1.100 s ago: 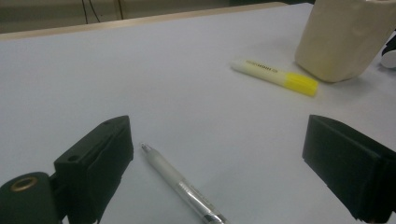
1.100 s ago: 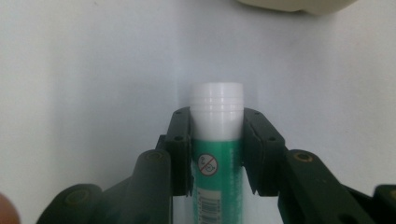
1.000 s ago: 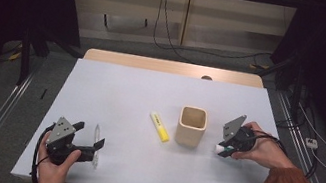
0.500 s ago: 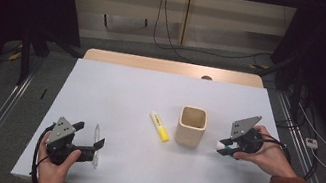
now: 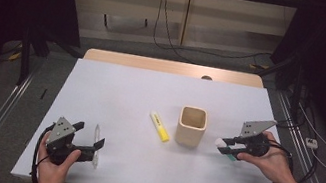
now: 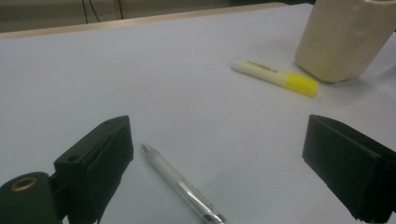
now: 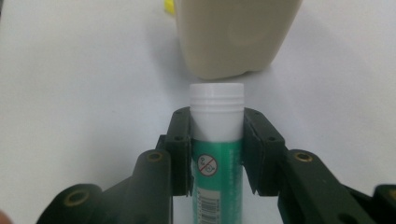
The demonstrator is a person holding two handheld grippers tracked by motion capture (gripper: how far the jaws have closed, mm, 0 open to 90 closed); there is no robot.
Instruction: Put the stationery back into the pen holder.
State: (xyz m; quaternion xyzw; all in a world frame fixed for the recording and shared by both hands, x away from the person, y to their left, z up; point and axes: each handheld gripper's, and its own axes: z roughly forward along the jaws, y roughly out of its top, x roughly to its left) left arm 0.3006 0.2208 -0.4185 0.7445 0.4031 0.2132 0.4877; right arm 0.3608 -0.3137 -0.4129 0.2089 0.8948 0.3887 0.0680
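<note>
Looking down from the high view, I see the white table (image 5: 151, 89) spread across the middle of the frame, its wooden far edge toward the top. Next in size is the beige square cup (image 5: 192, 126), standing upright just right of centre, mouth open to the ceiling.

Right gripper (image 5: 225, 146) sits at centre right of the high view, just beside the cup, held level and pointing left toward it. Its jaws are clenched on a glue stick (image 7: 216, 140): in the right gripper view the pads press both sides of the green body, the white ribbed cap sticks out past the jaw tips, and the cup's base is just ahead of the cap, not touching.

Left gripper (image 5: 96, 145) rests low at the lower left of the high view. Jaws released, standing wide apart in the left gripper view, nothing pinched.

Yellow highlighter (image 5: 160, 126) lies flat just left of the cup, slanted.

Clear pen (image 6: 182, 185) lies on the table between the left jaws, nearer the left-hand pad, tip pointing away.
</note>
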